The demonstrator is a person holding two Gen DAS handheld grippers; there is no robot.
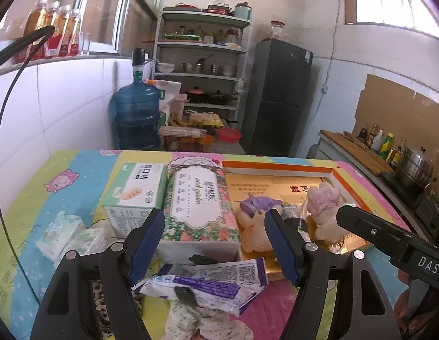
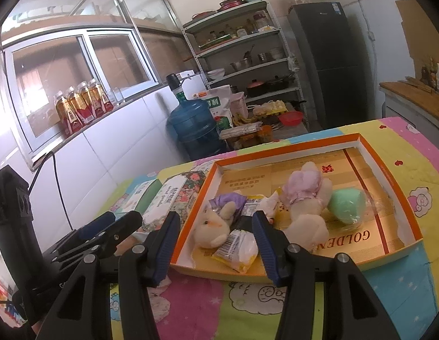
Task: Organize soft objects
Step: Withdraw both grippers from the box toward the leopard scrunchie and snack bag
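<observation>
Left wrist view. Left hand-held gripper (image 1: 216, 240), lower centre of frame, jaws spread wide, nothing between the blue pads. It hangs above a crumpled white-and-purple plastic wipes packet (image 1: 202, 283) lying loose on the pastel cartoon-print worktop (image 1: 29, 212), bottom centre. Behind it stands a floral-print soft tissue pack (image 1: 198, 209); left of that a white-and-green cardboard box (image 1: 134, 195); lower left, small pale-green tissue packets (image 1: 63, 235). The shallow orange-rimmed cardboard tray (image 1: 279, 165) sits right of centre, with a cream plush bunny in a purple dress (image 1: 254, 223) and a cream plush bunny in a pink dress (image 1: 322, 212) inside.

Risk: the wipes packet is slack and slippery; a pinch on one edge would likely let it fold or slide out. The right tool reaches in from the right edge, close to the pink-dress bunny, so the two could collide over the tray.

Right wrist view. Right hand-held gripper (image 2: 213, 243), lower centre, jaws partly apart, empty. The tray (image 2: 287, 138) fills centre right: both bunnies, a yellow-and-white snack sachet (image 2: 237, 249) and a mint-green soft ball in clear wrap (image 2: 347, 205).

Risk: the near left part of the tray is crowded; another item dropped there could land on the sachet or perch on the rim and spill. A low approach could catch the near rim and shove the light tray.
</observation>
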